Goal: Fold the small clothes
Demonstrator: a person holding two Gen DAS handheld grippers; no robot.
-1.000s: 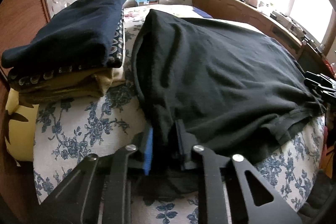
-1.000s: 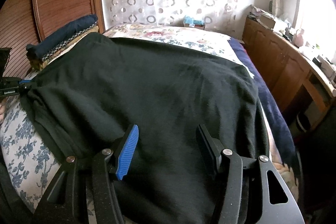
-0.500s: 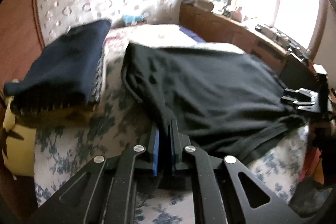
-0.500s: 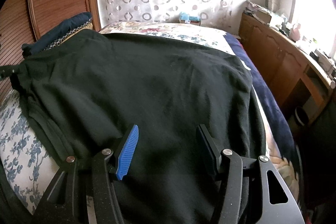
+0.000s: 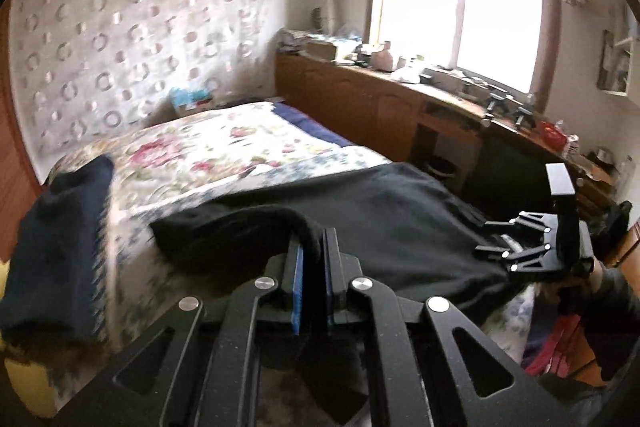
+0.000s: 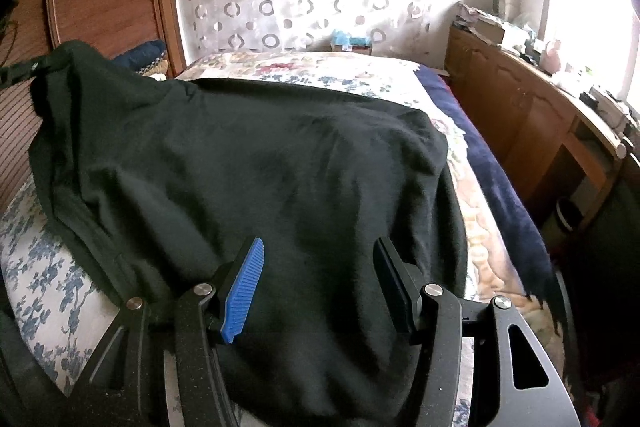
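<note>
Black knit garment (image 6: 280, 163) lies across the floral bed (image 5: 224, 143). Your left gripper (image 5: 312, 267) is clenched on its raised near-left corner; your right gripper (image 6: 316, 283) rests spread wide over it. Folded stack (image 5: 60, 243), blurred, sits far left, apparently navy-topped.

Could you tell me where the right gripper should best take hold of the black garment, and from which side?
I would pinch the near hem of the black garment, coming in low from the bed's near edge. The right gripper hangs open over flat cloth with nothing to bite, whereas the left gripper is shut on a raised corner at that same edge, so a matching grip opposite seems sensible.
</note>
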